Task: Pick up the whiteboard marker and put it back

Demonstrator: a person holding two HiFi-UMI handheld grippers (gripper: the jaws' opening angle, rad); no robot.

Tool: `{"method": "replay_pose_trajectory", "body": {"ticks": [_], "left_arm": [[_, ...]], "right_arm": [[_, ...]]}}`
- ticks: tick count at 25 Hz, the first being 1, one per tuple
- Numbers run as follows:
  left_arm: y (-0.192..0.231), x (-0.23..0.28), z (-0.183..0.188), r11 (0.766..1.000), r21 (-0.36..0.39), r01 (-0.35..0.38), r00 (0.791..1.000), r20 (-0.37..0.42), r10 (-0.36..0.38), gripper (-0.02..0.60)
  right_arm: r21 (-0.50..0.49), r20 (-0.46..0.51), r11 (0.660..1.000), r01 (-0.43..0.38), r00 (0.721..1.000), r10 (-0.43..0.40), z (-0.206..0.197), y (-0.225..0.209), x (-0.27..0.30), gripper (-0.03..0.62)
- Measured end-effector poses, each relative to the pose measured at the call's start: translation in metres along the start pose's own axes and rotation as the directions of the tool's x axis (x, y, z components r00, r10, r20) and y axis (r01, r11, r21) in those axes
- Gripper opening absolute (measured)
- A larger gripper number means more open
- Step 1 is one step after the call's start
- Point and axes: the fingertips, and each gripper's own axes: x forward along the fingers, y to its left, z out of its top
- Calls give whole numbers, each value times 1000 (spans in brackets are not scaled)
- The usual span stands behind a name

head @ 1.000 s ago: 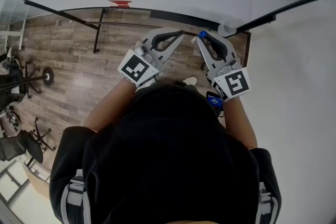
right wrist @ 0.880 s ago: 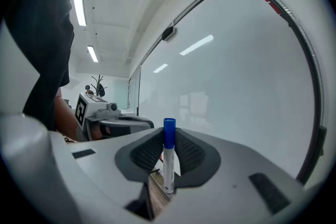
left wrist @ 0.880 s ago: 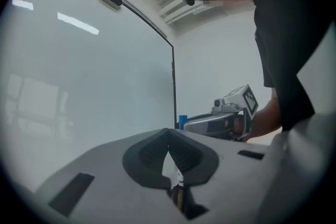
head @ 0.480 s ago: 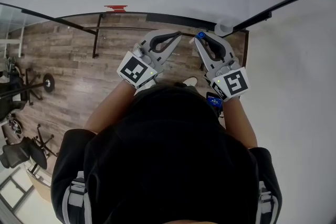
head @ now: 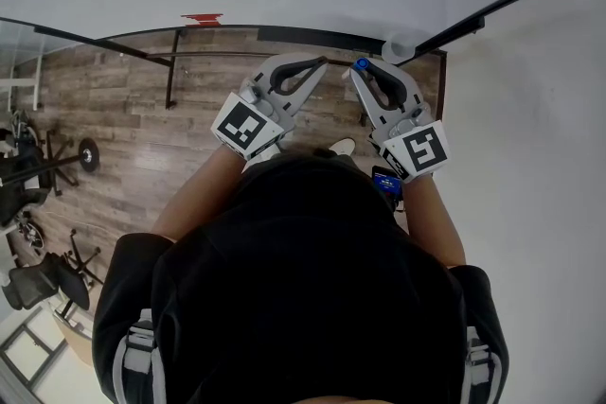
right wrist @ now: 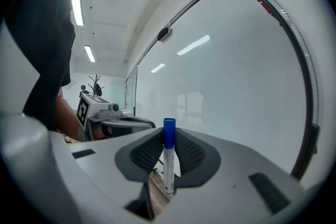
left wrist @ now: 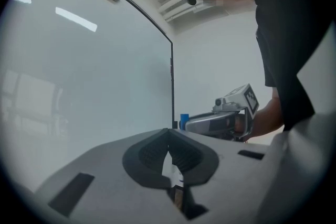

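Holding the whiteboard marker (right wrist: pixel 168 165) upright and tight between the jaws of the right gripper (right wrist: pixel 168 135), with the left gripper (left wrist: pixel 169 134) squeezed closed on nothing, the person seems at the put-it-back step, so next comes a slow reach toward the whiteboard (right wrist: pixel 236 86).

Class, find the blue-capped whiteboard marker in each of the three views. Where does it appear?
Head view: upper centre, the whiteboard marker's blue cap at the right gripper's tip.
Left gripper view: centre, only the blue cap, beside the frame of the whiteboard.
Right gripper view: lower centre, upright between the jaws.
Shared landmark: the whiteboard.
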Motion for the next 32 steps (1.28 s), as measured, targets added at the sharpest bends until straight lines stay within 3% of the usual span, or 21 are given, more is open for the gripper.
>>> {"method": "replay_pose_trajectory", "body": {"ticks": [16, 32], "left_arm": [[2, 51, 3, 1000, 4, 11, 1000, 12, -11, 3], [-1, 115, -20, 1000, 21, 4, 1000, 12, -5, 3]], "right_arm": [[-35, 10, 993, 110, 994, -109, 2, -70, -23, 63], [-84, -77, 984, 160, 983, -166, -53, -160, -30, 63]]}}
